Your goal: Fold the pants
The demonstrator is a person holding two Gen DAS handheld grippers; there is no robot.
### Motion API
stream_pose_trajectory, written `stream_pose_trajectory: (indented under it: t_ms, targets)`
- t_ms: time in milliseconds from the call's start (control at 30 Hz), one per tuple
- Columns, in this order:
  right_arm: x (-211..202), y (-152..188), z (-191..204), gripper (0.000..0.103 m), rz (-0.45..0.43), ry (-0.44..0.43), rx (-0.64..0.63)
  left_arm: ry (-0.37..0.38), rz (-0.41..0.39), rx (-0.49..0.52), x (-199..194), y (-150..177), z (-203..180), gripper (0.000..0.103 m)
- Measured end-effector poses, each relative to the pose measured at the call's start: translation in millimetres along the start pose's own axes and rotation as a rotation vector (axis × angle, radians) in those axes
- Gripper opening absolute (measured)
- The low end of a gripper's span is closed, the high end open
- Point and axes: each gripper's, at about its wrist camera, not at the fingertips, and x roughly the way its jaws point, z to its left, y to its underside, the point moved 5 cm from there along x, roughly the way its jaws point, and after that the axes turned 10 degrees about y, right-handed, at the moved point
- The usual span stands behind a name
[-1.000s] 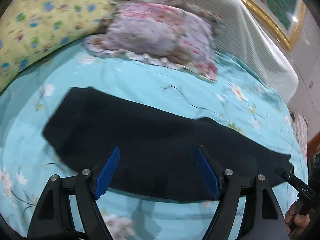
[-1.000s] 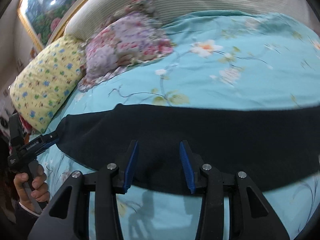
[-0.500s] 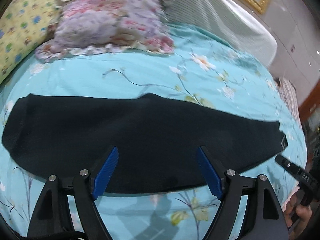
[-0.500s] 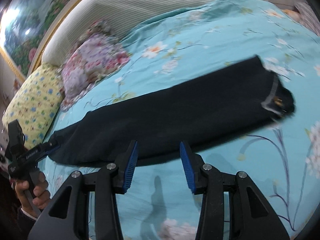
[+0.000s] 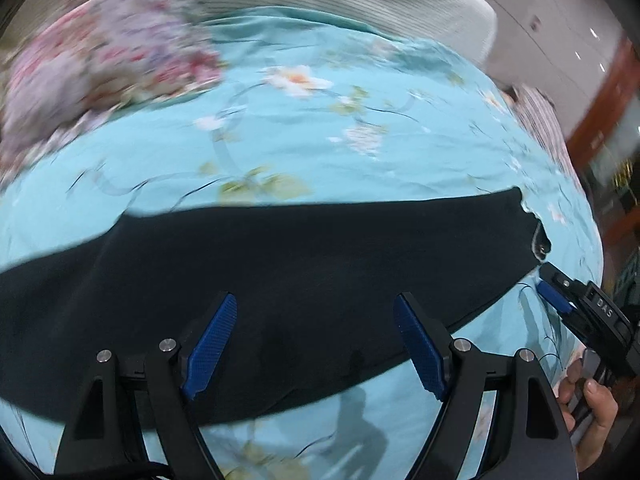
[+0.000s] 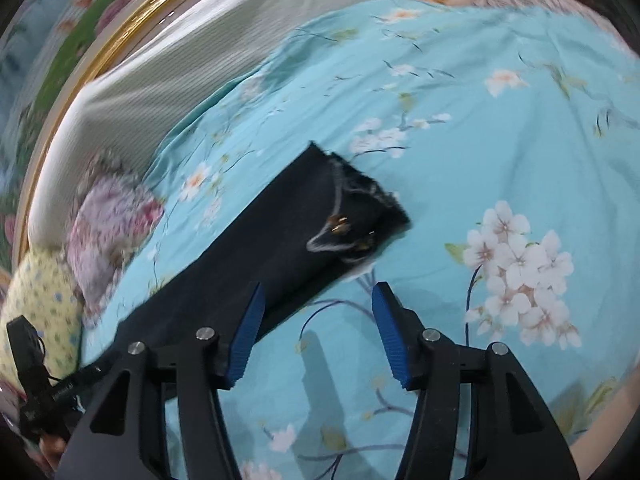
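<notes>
we see a bed with a turquoise floral sheet (image 5: 360, 152), a pale ribbed headboard (image 6: 168, 68) and a gold-framed painting (image 6: 52, 48) behind. dark pants (image 5: 280, 272) lie flat in a long strip across the sheet, waistband end (image 6: 352, 216) toward our right. left gripper (image 5: 316, 340) hangs over the pants, jaws wide apart, nothing held. right gripper (image 6: 318, 332) jaws are opening, empty, near the waistband. floral pillow (image 5: 104, 64) sits by the headboard, well apart.

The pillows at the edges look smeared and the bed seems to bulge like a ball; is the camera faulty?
Left wrist view: the floral pillow is streaked by motion blur, while the pants stay fairly sharp. Right wrist view: the fisheye lens bows the bedsheet and headboard; the edges blur there too.
</notes>
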Motion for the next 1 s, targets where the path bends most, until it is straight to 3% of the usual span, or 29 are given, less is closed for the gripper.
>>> stream_pose_trajectory:
  t_ms: [400,500,533,667,767,900,967,1000]
  targets:
    - [19,-14,-13,0.054,-0.018,-0.105,0.120,0.223,0.256,0.302,105,-63,-105,0.081]
    - [23,-15,-19,0.031,-0.014,-0.117,0.131,0.230,0.304,0.370,131,-74,-130,0.081]
    - [26,-16,-22,0.016,-0.004,-0.121,0.133,0.239,0.314,0.383,138,-77,-135,0.080]
    - [23,-23,-35,0.014,0.000,-0.177,0.128,0.318,0.391,0.399,167,-84,-158,0.055]
    - [23,-28,-46,0.013,0.021,-0.235,0.171,0.366,0.416,0.401,183,-90,-173,0.055]
    - [24,-25,-49,0.013,0.015,-0.248,0.179,0.413,0.460,0.436,199,-97,-197,0.053]
    - [23,-24,-48,0.013,0.015,-0.247,0.175,0.409,0.468,0.463,202,-97,-203,0.053]
    - [23,-24,-48,0.013,0.016,-0.254,0.176,0.407,0.464,0.487,202,-95,-207,0.048]
